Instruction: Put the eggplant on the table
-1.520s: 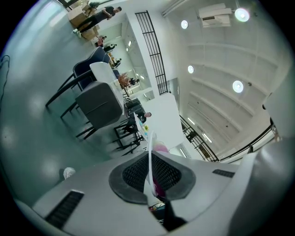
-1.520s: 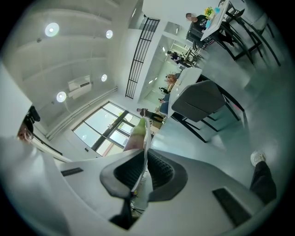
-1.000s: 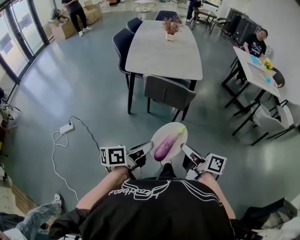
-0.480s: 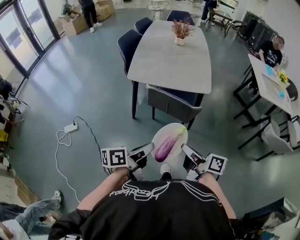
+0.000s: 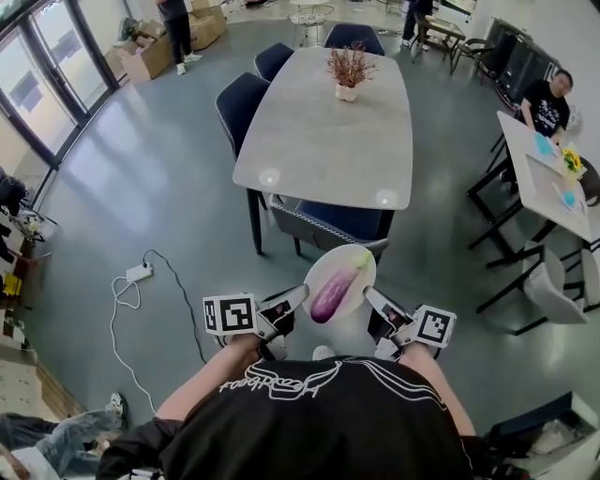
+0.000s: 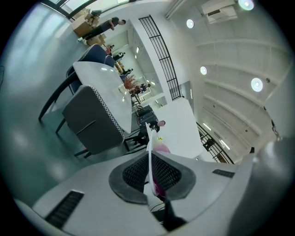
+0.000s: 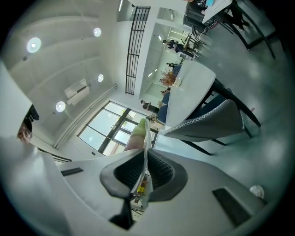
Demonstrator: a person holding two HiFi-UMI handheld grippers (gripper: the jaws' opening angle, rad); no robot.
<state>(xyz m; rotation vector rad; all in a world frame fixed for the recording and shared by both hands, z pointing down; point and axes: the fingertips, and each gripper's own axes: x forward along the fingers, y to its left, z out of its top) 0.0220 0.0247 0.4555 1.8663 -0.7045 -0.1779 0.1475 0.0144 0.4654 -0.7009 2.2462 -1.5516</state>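
The left gripper (image 5: 298,295) and right gripper (image 5: 369,297) clamp the rim of the round white plate (image 5: 323,267); uneven tilt could roll the purple eggplant (image 5: 328,292) off.

Right tool (image 7: 144,171) clamps plate (image 7: 146,138) rim; eggplant (image 7: 135,134) beyond.

Your tally. Two grippers: left gripper (image 5: 298,292), right gripper (image 5: 368,294). One plate (image 5: 323,265), one eggplant (image 5: 330,291). Two tables near you: one long grey table (image 5: 328,131), one white table (image 5: 548,178). Four dark chairs (image 5: 323,220) round grey table, one pale chair (image 5: 548,281) by white table. One potted plant (image 5: 347,73). One power strip (image 5: 138,273), one cable (image 5: 122,302). Three other people: one seated person (image 5: 544,101) at white table, two standing people (image 5: 178,23) far off. Cardboard boxes (image 5: 150,52): number unclear.
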